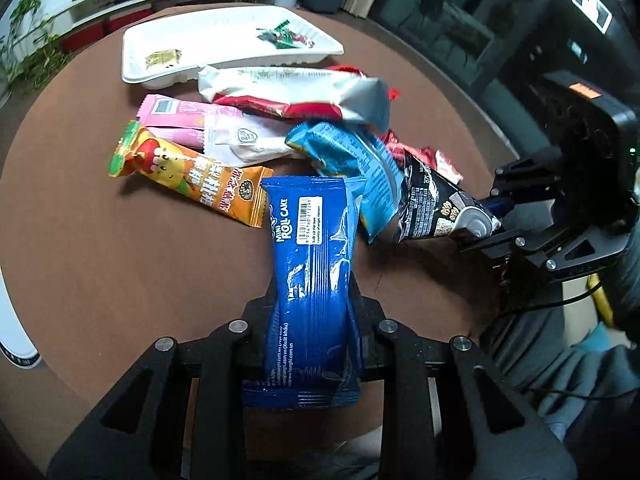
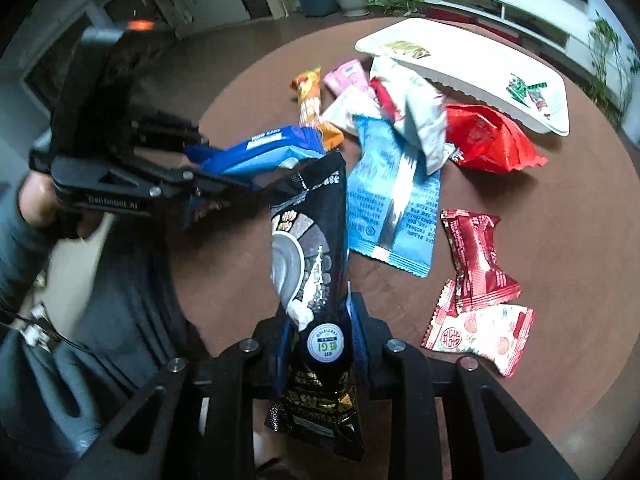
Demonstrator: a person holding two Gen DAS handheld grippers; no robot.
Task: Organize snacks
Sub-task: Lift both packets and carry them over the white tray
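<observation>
Both grippers have a snack clamped and lifted clear of the pile in the middle of the round brown table [image 1: 100, 260], so the step in hand appears to be carrying picked packets to the white tray [image 1: 136, 48] at the table's far edge. The left gripper [image 1: 314, 300] pinches the blue roll-cake packet [image 1: 312, 248] across its waist; the right gripper [image 2: 320, 320] squeezes the black packet [image 2: 312, 240] near its lower end. Both point steeply downward. Next, each load likely needs moving over the tray before release, clear of the candies already inside.
</observation>
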